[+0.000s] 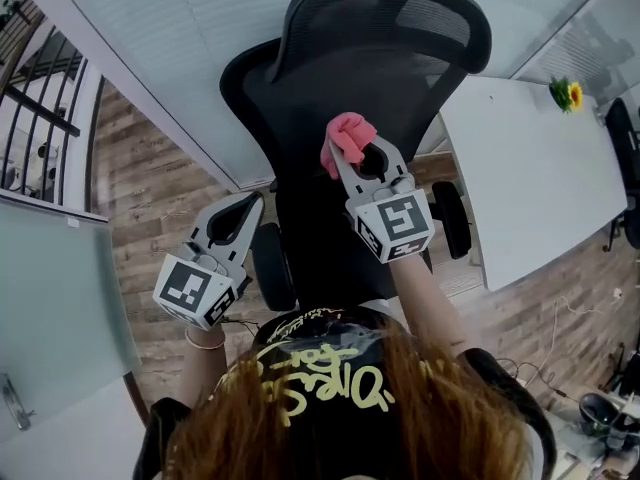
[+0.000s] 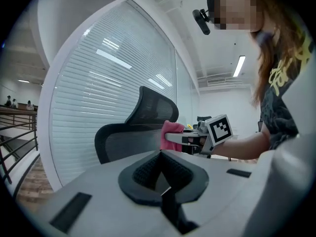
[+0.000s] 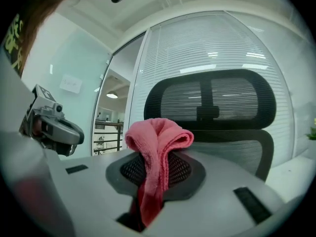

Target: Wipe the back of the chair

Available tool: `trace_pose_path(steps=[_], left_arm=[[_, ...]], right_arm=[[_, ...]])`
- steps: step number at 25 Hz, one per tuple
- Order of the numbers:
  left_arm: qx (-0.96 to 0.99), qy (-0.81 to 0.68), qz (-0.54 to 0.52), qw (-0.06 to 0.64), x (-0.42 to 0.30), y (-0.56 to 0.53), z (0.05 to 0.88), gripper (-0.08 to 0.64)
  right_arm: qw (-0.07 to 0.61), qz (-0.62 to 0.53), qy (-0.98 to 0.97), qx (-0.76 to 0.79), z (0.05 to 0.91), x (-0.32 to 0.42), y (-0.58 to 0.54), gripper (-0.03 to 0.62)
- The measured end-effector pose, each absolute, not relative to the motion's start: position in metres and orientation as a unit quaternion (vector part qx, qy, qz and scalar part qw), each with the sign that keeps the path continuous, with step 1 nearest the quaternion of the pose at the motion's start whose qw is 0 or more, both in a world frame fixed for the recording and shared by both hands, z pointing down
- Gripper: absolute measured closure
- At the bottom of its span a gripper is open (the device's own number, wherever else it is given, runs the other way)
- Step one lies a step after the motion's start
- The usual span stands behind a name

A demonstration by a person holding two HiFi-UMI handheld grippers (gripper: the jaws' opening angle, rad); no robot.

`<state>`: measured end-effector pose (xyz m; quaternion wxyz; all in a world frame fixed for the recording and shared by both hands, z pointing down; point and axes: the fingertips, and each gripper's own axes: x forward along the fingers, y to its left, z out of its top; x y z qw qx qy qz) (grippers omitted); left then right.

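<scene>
A black mesh office chair (image 1: pixel 350 88) stands with its backrest facing me, headrest (image 3: pixel 212 102) at the top. My right gripper (image 1: pixel 345 156) is shut on a pink cloth (image 1: pixel 347 140), held close in front of the chair's back (image 3: pixel 237 149); the cloth (image 3: pixel 155 157) bunches over the jaws. Whether the cloth touches the mesh I cannot tell. My left gripper (image 1: pixel 243 206) hangs lower to the left of the chair, shut and holding nothing. The left gripper view shows the chair (image 2: pixel 133 132) and the cloth (image 2: pixel 171 135) from the side.
A window wall with white blinds (image 1: pixel 200 38) runs behind the chair. A white table (image 1: pixel 530 168) with a small yellow flower (image 1: pixel 568 93) stands to the right. A railing (image 1: pixel 45 98) is at far left. Wood flooring (image 1: pixel 140 188) lies below.
</scene>
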<state>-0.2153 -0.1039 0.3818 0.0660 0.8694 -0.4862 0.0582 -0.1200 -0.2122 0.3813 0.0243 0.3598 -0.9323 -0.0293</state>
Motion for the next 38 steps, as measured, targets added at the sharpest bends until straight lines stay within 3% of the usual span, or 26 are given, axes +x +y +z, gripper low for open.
trace_pose_path(steps=[13,26,38], left_arm=[[0.879,-0.47,0.054,0.059,-0.146,-0.125,0.379,0.566],[0.827,-0.555,0.065,0.064,-0.11,-0.117,0.381,0.566],[0.766,-0.633,0.076,0.081,-0.117,-0.096,0.389,0.566]], right_arm=[[0.029,0.002,-0.898,0.44,0.393,0.002,-0.243,0.526],[0.015,0.031,-0.847,0.531,0.389,0.134,-0.373,0.526],[0.056,0.033,-0.842,0.535,0.413,0.134,-0.458,0.526]])
